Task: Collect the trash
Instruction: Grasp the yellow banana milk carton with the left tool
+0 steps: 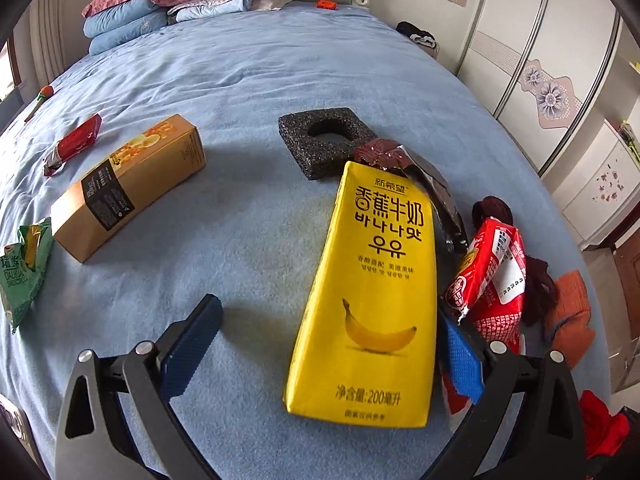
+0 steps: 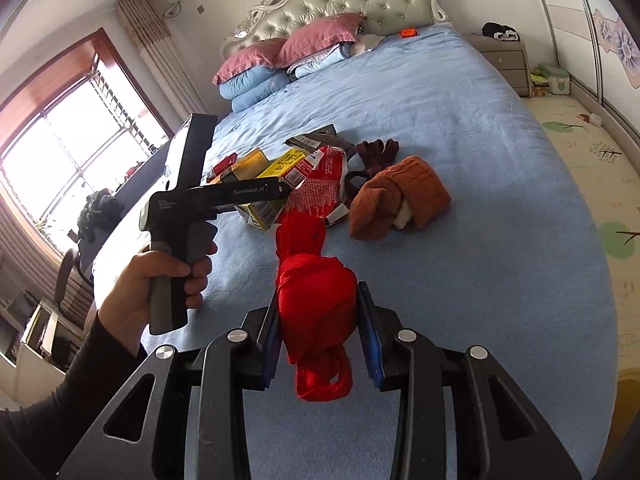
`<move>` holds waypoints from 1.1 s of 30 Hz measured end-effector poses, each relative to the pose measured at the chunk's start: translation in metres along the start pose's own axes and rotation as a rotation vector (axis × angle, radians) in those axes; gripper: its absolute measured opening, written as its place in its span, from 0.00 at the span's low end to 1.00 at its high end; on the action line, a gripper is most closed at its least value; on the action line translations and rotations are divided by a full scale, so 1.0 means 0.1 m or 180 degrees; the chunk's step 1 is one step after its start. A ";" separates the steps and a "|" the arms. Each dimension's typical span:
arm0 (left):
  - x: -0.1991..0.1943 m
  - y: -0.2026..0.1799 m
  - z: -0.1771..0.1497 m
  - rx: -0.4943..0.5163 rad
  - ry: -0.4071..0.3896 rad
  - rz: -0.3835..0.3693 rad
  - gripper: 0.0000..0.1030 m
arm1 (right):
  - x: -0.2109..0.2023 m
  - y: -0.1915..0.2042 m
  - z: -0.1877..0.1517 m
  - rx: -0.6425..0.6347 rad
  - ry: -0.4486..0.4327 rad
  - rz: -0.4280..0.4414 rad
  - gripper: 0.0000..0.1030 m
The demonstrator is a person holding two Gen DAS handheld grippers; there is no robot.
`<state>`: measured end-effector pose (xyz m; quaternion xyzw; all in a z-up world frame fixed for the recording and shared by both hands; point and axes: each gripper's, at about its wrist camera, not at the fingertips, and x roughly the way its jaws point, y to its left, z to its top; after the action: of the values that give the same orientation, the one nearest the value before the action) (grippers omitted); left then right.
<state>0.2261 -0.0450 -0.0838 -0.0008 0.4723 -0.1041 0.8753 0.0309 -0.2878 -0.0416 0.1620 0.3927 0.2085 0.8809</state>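
My left gripper (image 1: 328,344) is open around a yellow banana-milk carton (image 1: 368,292) lying on the blue bed; its right finger (image 1: 462,356) is close to the carton, the left stands apart. A red snack wrapper (image 1: 492,276) and a dark foil wrapper (image 1: 424,184) lie beside it. My right gripper (image 2: 320,340) is shut on a red knotted cloth (image 2: 314,292) above the bed. In the right wrist view the left gripper (image 2: 224,196) hovers over the carton (image 2: 280,184) and red wrapper (image 2: 324,184).
A black foam block (image 1: 324,140), an orange box (image 1: 132,184), a small red packet (image 1: 76,144) and a green packet (image 1: 24,268) lie on the bed (image 1: 240,72). A brown cloth (image 2: 400,196) and dark gloves (image 2: 376,152) lie right of the pile. Pillows (image 2: 288,52) sit at the headboard.
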 end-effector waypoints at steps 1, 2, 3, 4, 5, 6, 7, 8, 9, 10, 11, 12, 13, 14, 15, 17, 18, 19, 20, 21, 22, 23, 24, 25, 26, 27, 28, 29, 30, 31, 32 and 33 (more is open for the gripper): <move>0.02 0.00 0.01 -0.0001 -0.0011 0.0003 0.95 | -0.03 -0.02 -0.01 0.0016 -0.0020 -0.0006 0.33; 0.03 -0.01 0.02 -0.0004 -0.0019 0.0007 0.92 | -0.06 -0.04 -0.02 0.0028 -0.0036 -0.0010 0.33; 0.04 -0.01 0.02 -0.0005 -0.0036 0.0013 0.89 | -0.09 -0.06 -0.03 0.0044 -0.0048 -0.0009 0.33; 0.05 -0.02 0.02 -0.0002 -0.0049 0.0017 0.85 | -0.12 -0.08 -0.05 0.0062 -0.0065 -0.0008 0.33; 0.04 -0.03 0.02 0.0001 -0.0070 0.0007 0.78 | -0.14 -0.10 -0.05 0.0080 -0.0079 -0.0007 0.33; 0.04 -0.04 0.01 0.0016 -0.0086 -0.0007 0.73 | -0.17 -0.13 -0.06 0.0093 -0.0089 -0.0003 0.33; 0.03 -0.05 0.00 0.0037 -0.0096 -0.0011 0.66 | -0.19 -0.15 -0.08 0.0112 -0.0100 -0.0001 0.33; 0.01 -0.05 -0.01 0.0056 -0.0112 -0.0013 0.61 | -0.21 -0.17 -0.08 0.0140 -0.0111 0.0004 0.33; 0.00 -0.05 -0.02 0.0065 -0.0123 -0.0017 0.58 | -0.23 -0.19 -0.09 0.0164 -0.0117 0.0019 0.33; -0.01 -0.04 -0.04 0.0063 -0.0135 -0.0021 0.54 | -0.24 -0.21 -0.09 0.0182 -0.0127 0.0030 0.33; -0.03 -0.02 -0.06 0.0049 -0.0149 -0.0043 0.52 | -0.25 -0.22 -0.10 0.0195 -0.0139 0.0032 0.33; -0.05 0.00 -0.07 0.0028 -0.0157 -0.0075 0.52 | -0.25 -0.22 -0.10 0.0203 -0.0148 0.0035 0.33; -0.07 0.03 -0.10 0.0003 -0.0172 -0.0108 0.52 | -0.26 -0.22 -0.10 0.0206 -0.0156 0.0041 0.33; -0.09 0.05 -0.12 -0.0016 -0.0186 -0.0124 0.51 | -0.27 -0.22 -0.10 0.0210 -0.0168 0.0044 0.33; -0.12 0.06 -0.14 -0.0029 -0.0195 -0.0117 0.51 | -0.28 -0.23 -0.10 0.0214 -0.0177 0.0050 0.33; -0.19 0.10 -0.19 -0.0053 -0.0232 -0.0107 0.51 | -0.31 -0.22 -0.12 0.0208 -0.0200 0.0048 0.33; -0.23 0.12 -0.21 -0.0076 -0.0254 -0.0103 0.51 | -0.33 -0.22 -0.12 0.0206 -0.0210 0.0039 0.33; -0.29 0.14 -0.25 -0.0112 -0.0280 -0.0113 0.51 | -0.34 -0.22 -0.12 0.0206 -0.0220 0.0032 0.33; -0.35 0.16 -0.29 -0.0140 -0.0304 -0.0135 0.51 | -0.37 -0.22 -0.13 0.0207 -0.0235 0.0030 0.33; -0.42 0.17 -0.34 -0.0160 -0.0337 -0.0161 0.51 | -0.40 -0.23 -0.14 0.0206 -0.0246 0.0033 0.33; -0.50 0.17 -0.38 -0.0165 -0.0372 -0.0168 0.51 | -0.42 -0.23 -0.15 0.0206 -0.0259 0.0031 0.33; -0.57 0.17 -0.42 -0.0160 -0.0398 -0.0176 0.51 | -0.45 -0.23 -0.17 0.0208 -0.0272 0.0023 0.33; -0.65 0.15 -0.46 -0.0148 -0.0419 -0.0204 0.51 | -0.48 -0.24 -0.18 0.0214 -0.0291 0.0015 0.33; -0.72 0.12 -0.50 -0.0128 -0.0440 -0.0243 0.51 | -0.51 -0.24 -0.20 0.0223 -0.0309 0.0015 0.33; -0.80 0.09 -0.54 -0.0093 -0.0460 -0.0272 0.51 | -0.55 -0.25 -0.21 0.0232 -0.0328 0.0016 0.33; -0.87 0.03 -0.58 -0.0048 -0.0478 -0.0295 0.51 | -0.60 -0.26 -0.23 0.0243 -0.0352 0.0012 0.33; -0.95 -0.03 -0.62 -0.0002 -0.0504 -0.0337 0.51 | -0.64 -0.28 -0.24 0.0254 -0.0376 0.0009 0.33; -1.02 -0.10 -0.65 0.0038 -0.0524 -0.0399 0.51 | -0.69 -0.29 -0.25 0.0265 -0.0403 0.0002 0.33; -1.09 -0.18 -0.68 0.0069 -0.0537 -0.0478 0.51 | -0.74 -0.31 -0.27 0.0276 -0.0430 -0.0011 0.33; -1.15 -0.27 -0.71 0.0103 -0.0545 -0.0557 0.51 | -0.79 -0.33 -0.29 0.0287 -0.0457 -0.0026 0.33; -1.20 -0.37 -0.74 0.0141 -0.0546 -0.0619 0.51 | -0.85 -0.36 -0.31 0.0299 -0.0485 -0.0042 0.33; -1.25 -0.47 -0.77 0.0194 -0.0541 -0.0683 0.51 | -0.91 -0.39 -0.33 0.0316 -0.0517 -0.0053 0.33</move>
<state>0.0873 -0.0607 -0.0188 -0.0336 0.3903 -0.2109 0.8956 -0.0403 -0.3620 -0.0234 0.2186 0.3312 0.1676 0.9025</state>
